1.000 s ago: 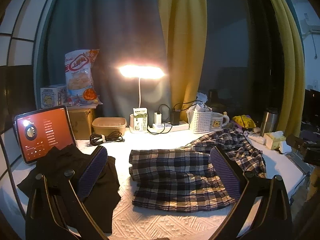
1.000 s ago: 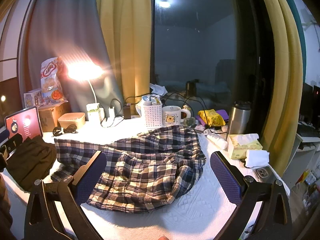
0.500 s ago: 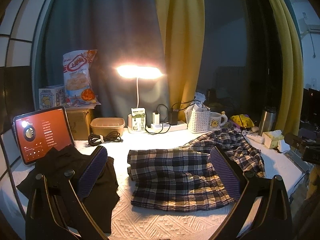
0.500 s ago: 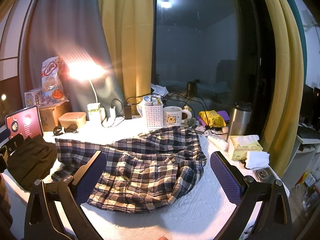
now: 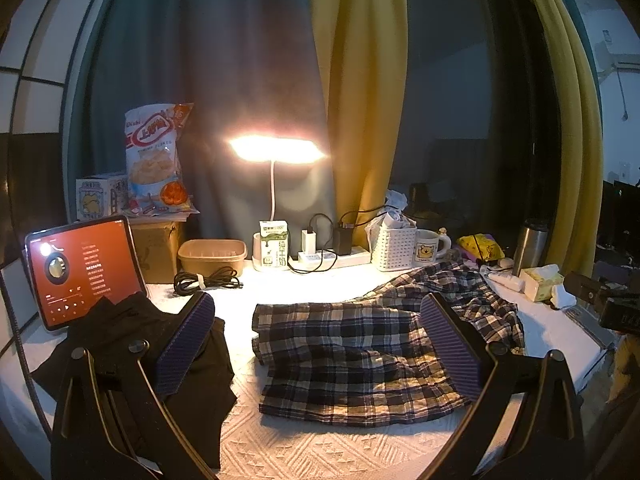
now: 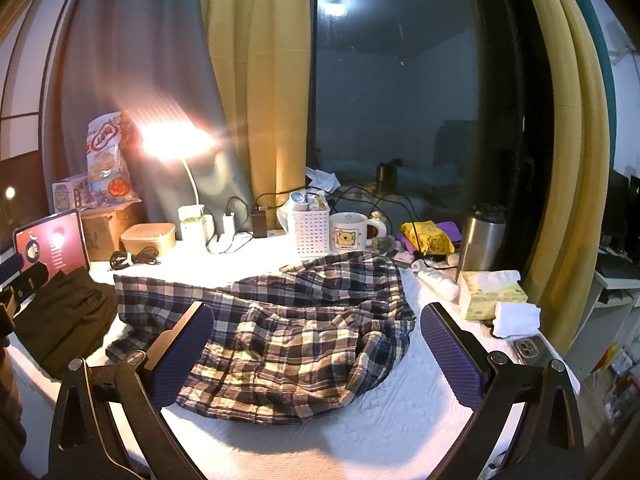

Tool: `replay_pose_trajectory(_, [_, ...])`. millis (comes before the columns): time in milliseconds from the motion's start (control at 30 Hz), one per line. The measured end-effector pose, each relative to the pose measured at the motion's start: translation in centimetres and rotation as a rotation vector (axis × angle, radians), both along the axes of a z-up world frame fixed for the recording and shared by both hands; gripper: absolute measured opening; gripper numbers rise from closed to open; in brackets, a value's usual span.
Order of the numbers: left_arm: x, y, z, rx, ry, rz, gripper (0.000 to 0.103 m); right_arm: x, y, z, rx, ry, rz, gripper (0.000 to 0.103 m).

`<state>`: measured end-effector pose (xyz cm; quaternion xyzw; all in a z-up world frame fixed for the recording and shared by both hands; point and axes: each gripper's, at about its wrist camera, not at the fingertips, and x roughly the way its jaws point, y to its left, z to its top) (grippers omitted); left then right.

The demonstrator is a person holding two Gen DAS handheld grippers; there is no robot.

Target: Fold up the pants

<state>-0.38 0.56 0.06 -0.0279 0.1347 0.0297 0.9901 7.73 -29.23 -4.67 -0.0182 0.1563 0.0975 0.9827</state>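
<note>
1. Step in hand, as I read it: approach/line-up before a fold. The plaid pants (image 6: 276, 332) lie rumpled on the white textured cloth (image 6: 400, 420) over the table, partly doubled over, no grip taken yet.
2. Where the pants sit: mid-table, one end reaching toward the white basket (image 6: 312, 230) & bear mug (image 6: 350, 232) at the back, the other end spread toward the near edge. A separate dark garment (image 5: 132, 344) lies to the left, apart from the plaid, beside the lit tablet (image 5: 84, 268).
3. Left gripper (image 5: 318, 344): jaws wide apart, nothing between them, above the table. One pad lies in line w/ the dark garment, the other w/ the plaid; can't tell if either touches.
4. Right gripper (image 6: 316, 352): also spread wide, empty, hovering over the near part of the pants. No cloth pinched.
5. Next move prob. calls for: both grippers down to a hem or waistband edge, pinch one layer-set each, lift & carry across so edges meet.
6. Watch: fabric is bunched near the right side, so a pinch there may catch extra layers. Tissue box (image 6: 488, 294) & phone (image 6: 530, 350) sit near the right edge, keep clear.
</note>
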Motion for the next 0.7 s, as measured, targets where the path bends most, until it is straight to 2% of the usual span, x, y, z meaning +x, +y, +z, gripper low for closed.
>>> replay_pose_trajectory(700, [-0.03,-0.35,-0.19,0.013,0.003,-0.010,0.102,-0.25,0.18,0.26,0.003,0.002,0.008,0.103])
